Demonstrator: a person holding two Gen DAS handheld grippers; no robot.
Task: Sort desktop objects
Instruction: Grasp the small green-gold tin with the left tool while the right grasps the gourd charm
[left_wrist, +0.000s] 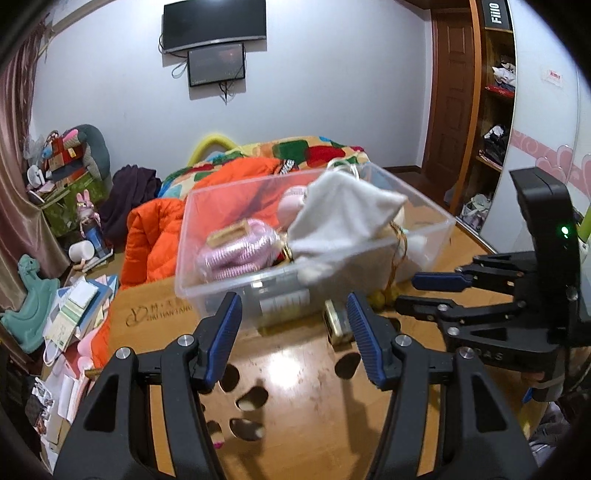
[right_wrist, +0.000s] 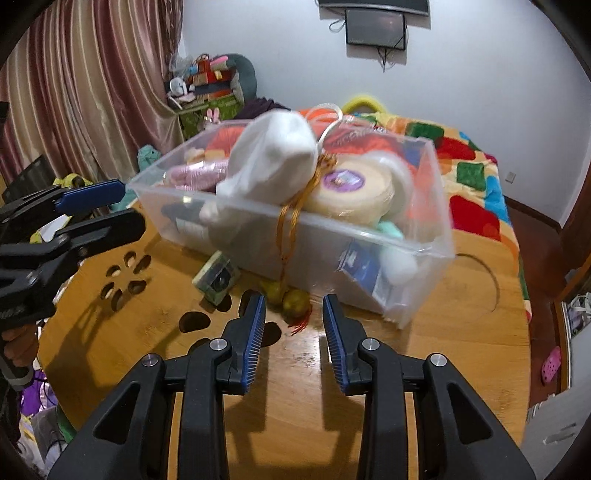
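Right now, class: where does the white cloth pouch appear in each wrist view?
Left wrist view: white cloth pouch right of centre, draped over the clear plastic box's near wall.
Right wrist view: pouch upper centre, atop the same box.
Shared landmark: gold cord hanging over the box's front wall.

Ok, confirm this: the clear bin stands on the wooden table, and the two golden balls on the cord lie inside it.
Not inside: the golden balls lie on the wooden table, just outside the clear bin, as the right wrist view shows.
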